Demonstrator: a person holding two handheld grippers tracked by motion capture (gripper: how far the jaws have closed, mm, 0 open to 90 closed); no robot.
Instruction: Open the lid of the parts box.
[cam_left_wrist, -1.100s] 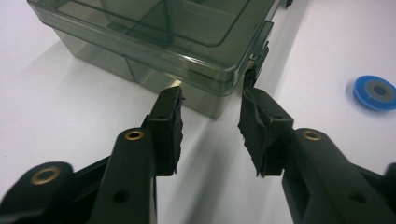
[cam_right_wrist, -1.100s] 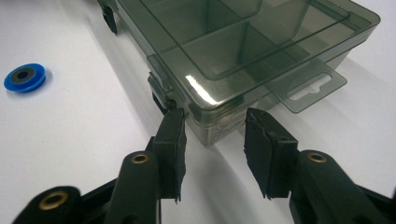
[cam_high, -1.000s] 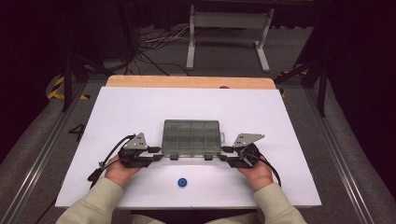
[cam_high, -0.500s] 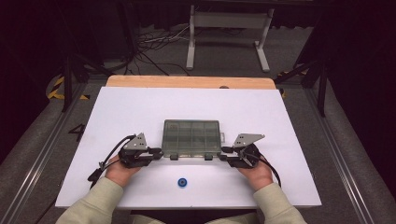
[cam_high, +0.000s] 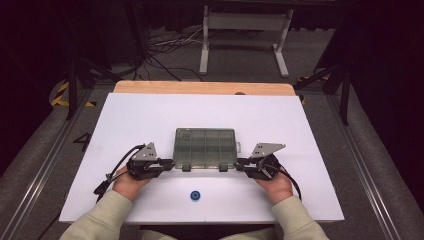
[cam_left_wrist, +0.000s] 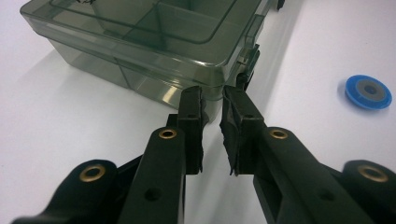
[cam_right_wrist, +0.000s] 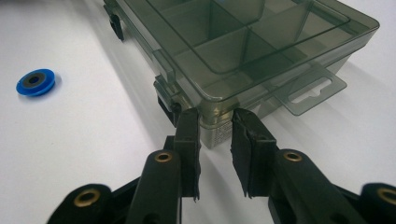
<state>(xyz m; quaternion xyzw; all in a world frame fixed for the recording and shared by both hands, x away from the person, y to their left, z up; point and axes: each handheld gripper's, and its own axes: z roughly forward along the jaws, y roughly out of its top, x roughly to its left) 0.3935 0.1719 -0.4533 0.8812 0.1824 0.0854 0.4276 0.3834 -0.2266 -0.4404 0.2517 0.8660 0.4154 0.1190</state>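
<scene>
My left claw and right claw had just been closing, each clamped on a near corner of the compartment box, which lay mid-surface, blue disc at six o'clock. I judged even pressure advisable before lifting.

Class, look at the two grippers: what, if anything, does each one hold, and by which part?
Both hold the compartment box: the left gripper pinches its near left corner, the right gripper its near right corner. Their jaws have just been closing.
</scene>
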